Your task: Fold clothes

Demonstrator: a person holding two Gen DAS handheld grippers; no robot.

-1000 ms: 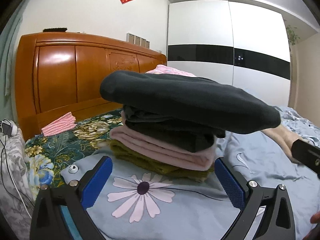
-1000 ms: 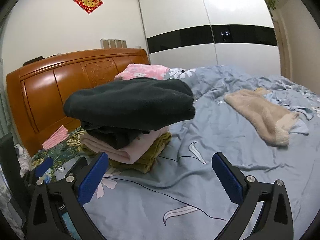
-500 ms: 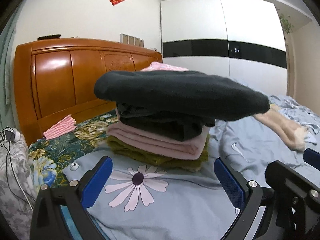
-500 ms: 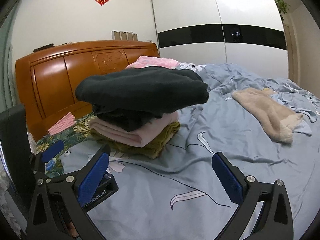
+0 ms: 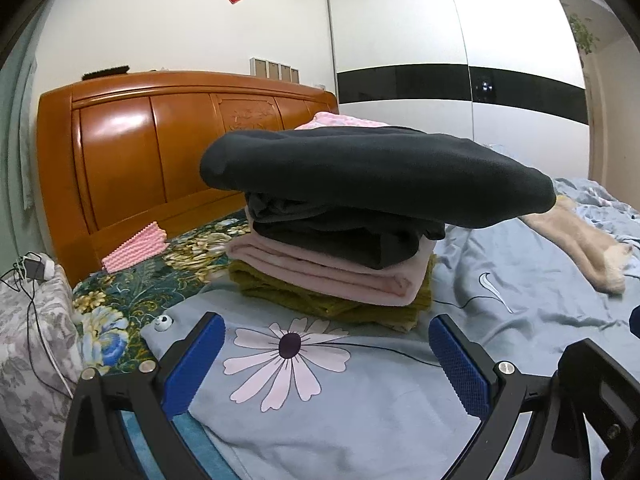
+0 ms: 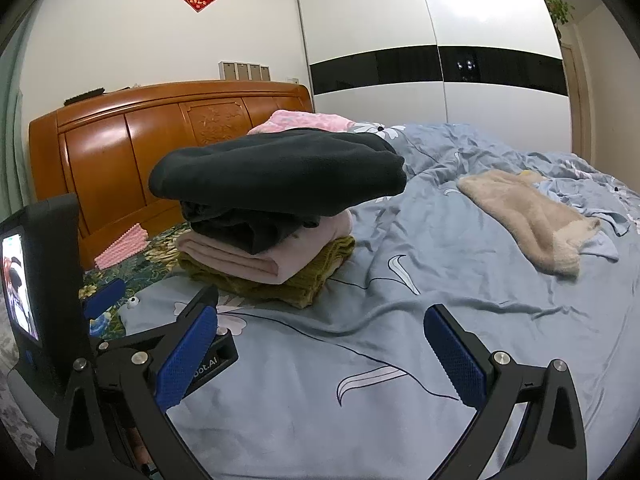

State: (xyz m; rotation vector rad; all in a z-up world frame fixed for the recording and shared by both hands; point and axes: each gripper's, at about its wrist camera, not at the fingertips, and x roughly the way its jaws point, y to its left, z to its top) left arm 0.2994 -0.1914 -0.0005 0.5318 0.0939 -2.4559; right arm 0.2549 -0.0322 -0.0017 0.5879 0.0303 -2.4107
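Observation:
A stack of folded clothes sits on the bed: a black fleece (image 5: 376,172) (image 6: 276,172) on top, a dark garment under it, then a pink one (image 5: 332,268) (image 6: 256,256) and an olive knit (image 5: 340,300) (image 6: 304,276) at the bottom. A beige fluffy garment (image 6: 528,212) (image 5: 580,240) lies unfolded to the right. My left gripper (image 5: 326,360) is open and empty, just in front of the stack. My right gripper (image 6: 320,356) is open and empty, further back over the duvet.
The blue flowered duvet (image 6: 400,320) covers the bed. A wooden headboard (image 5: 132,160) stands behind the stack, with a pink folded cloth (image 5: 136,246) and a pink pillow (image 6: 308,122) near it. A charger with cables (image 5: 36,268) lies at the left. A white wardrobe (image 6: 440,60) fills the back.
Both grippers have pulled back from the stack, so it looks smaller. They stay open. The right gripper has dropped to the lower right edge of the left wrist view.

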